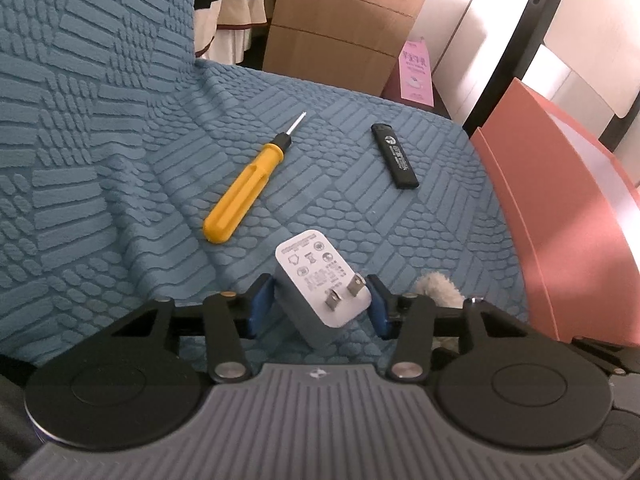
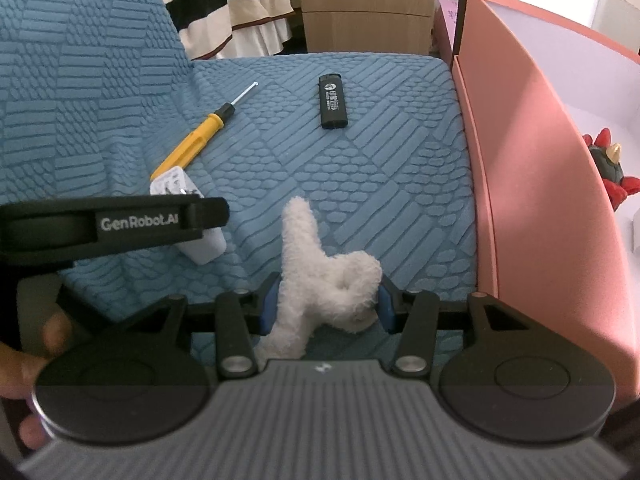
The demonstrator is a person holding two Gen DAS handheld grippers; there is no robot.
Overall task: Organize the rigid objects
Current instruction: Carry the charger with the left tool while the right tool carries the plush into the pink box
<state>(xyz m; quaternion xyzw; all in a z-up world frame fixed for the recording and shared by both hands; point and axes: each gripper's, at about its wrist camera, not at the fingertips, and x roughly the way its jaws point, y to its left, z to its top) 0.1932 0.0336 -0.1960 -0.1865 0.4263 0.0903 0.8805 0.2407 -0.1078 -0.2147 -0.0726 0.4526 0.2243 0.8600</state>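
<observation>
A white plug adapter (image 1: 316, 280) lies on the blue sofa seat between the blue pads of my left gripper (image 1: 318, 306); the pads stand close at both its sides, and contact is unclear. It also shows in the right wrist view (image 2: 200, 246), partly hidden by the left gripper body (image 2: 112, 224). My right gripper (image 2: 324, 306) has its pads around a white fluffy plush toy (image 2: 320, 276) on the seat. A yellow screwdriver (image 1: 244, 188) (image 2: 192, 144) and a black lighter (image 1: 394, 156) (image 2: 333, 101) lie farther back on the seat.
A pink open box (image 2: 532, 168) (image 1: 560, 216) stands at the sofa's right edge, with a red and black toy (image 2: 608, 172) inside. The sofa backrest (image 1: 80, 80) rises at the left. A wooden cabinet (image 1: 344, 20) stands behind.
</observation>
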